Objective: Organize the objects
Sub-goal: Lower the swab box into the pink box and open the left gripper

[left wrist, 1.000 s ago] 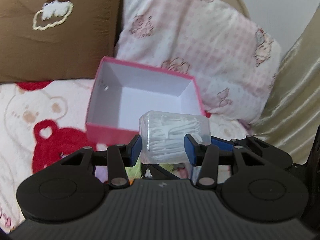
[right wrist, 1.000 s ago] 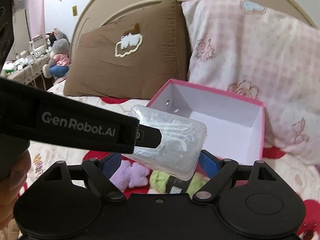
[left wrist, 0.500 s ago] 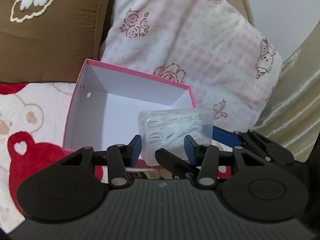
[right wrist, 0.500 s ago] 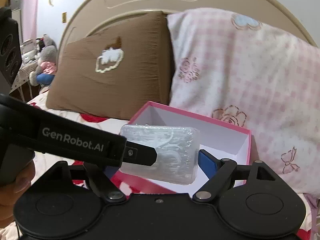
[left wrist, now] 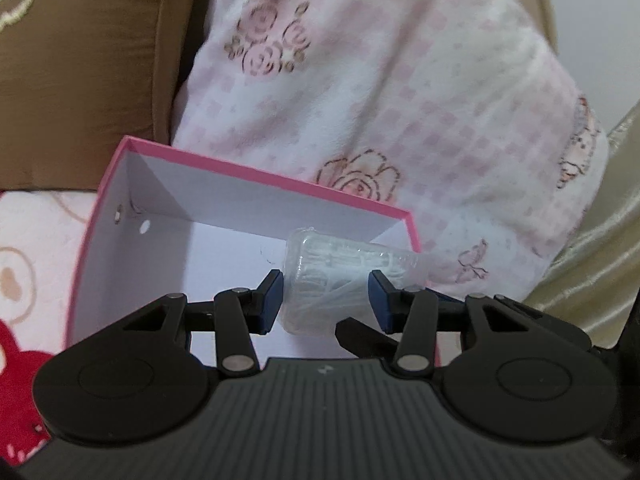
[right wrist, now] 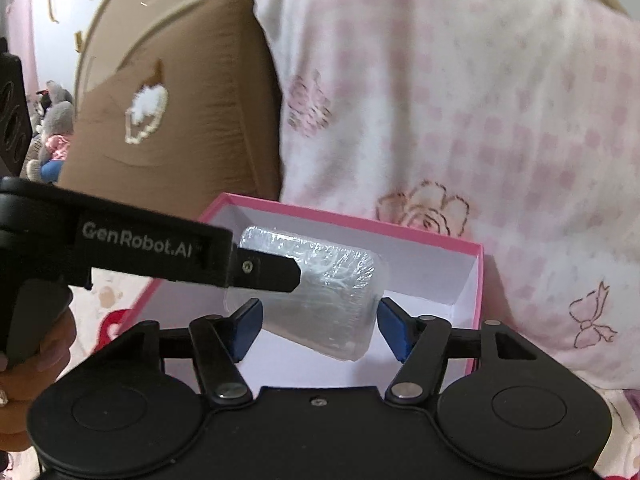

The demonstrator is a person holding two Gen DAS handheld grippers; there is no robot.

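Clear case now over box, jaws clamped.

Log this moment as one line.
left hand-held gripper: holds clear case | right hand-held gripper: closing, not gripping | case over pink box

The clear case's blurred contents are perhaps floss picks.

Box at the foot of the pillows

An open box lies on the bed, with two pillows side by side directly behind it. A case of floss picks sits between the left tongs, above the box's right part
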